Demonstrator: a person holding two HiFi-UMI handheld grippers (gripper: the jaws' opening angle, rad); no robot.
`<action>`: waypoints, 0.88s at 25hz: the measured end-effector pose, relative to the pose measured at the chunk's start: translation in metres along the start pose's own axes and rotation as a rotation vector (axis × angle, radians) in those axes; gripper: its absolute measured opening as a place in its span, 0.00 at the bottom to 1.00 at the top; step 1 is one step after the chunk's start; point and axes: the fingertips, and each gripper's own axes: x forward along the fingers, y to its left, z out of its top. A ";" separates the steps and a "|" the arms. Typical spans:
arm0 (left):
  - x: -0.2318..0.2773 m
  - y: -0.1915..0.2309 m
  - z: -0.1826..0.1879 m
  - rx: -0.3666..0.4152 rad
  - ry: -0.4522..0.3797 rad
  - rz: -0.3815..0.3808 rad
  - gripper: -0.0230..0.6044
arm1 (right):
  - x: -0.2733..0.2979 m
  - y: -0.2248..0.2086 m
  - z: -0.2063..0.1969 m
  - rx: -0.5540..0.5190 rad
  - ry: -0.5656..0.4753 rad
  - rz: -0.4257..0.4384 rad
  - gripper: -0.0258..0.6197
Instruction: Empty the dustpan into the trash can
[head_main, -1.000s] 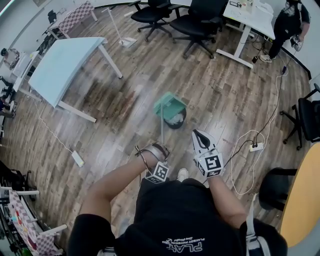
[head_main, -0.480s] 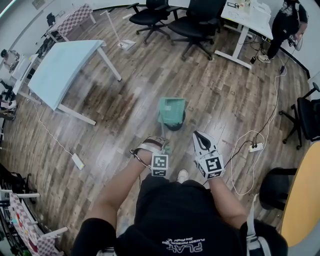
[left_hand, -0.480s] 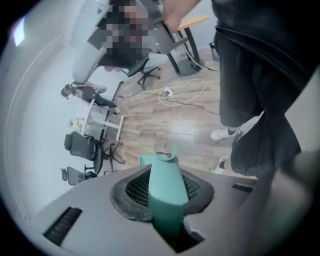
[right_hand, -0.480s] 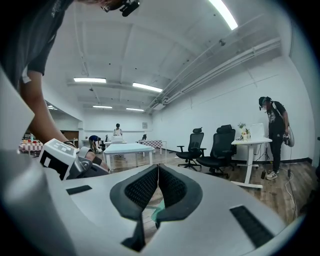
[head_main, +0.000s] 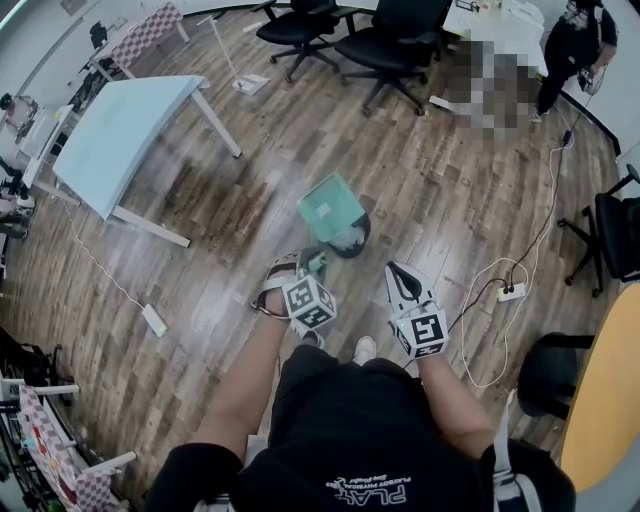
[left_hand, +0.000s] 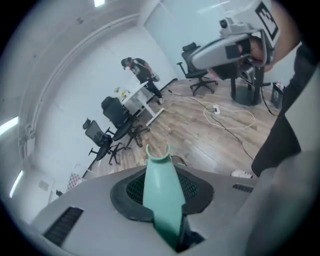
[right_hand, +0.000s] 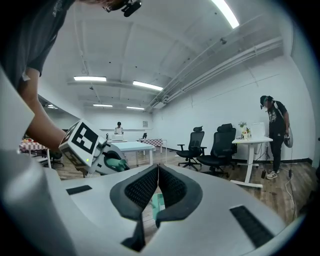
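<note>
Head view, with both gripper views: the black trash can (head_main: 361, 246) stands on the wooden floor (head_main: 250, 190) and serves as reference for all positions. The teal dustpan (head_main: 331, 205) hangs tilted directly over the can, covering its far-left rim, while pale debris shows inside the can's open part. The dustpan's thin handle (head_main: 321, 245) runs from the pan across the can's near-left edge to the left gripper (head_main: 311, 266), which sits just on the near-left side of the can. In the left gripper view the jaws are clamped on this handle, whose forked teal end projects beyond the pads (left_hand: 195, 187); the jaws have just been closing further, with the handle between them. The right gripper (head_main: 398, 274) is held near the can on its near-right side, apart from the can and the dustpan. In the right gripper view its jaws stand together with nothing held, and only a sliver of teal shows through the slit between the pads. Beyond the can to the far left stands a light blue table (head_main: 120, 130). Black office chairs (head_main: 390, 45) stand well beyond it, a standing person (head_main: 572, 50) is far off to the right, and a white power strip (head_main: 512, 293) with its looped cable lies on the floor to the can's right.
</note>
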 end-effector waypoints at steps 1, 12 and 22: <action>0.000 0.007 -0.004 -0.058 -0.006 0.005 0.19 | 0.001 -0.001 -0.001 0.001 0.003 0.000 0.08; -0.017 0.046 -0.042 -0.645 -0.098 0.048 0.19 | 0.022 0.000 -0.002 -0.002 0.026 0.017 0.08; -0.044 0.094 -0.052 -0.842 -0.192 0.138 0.19 | 0.065 0.011 0.014 -0.025 0.024 0.044 0.08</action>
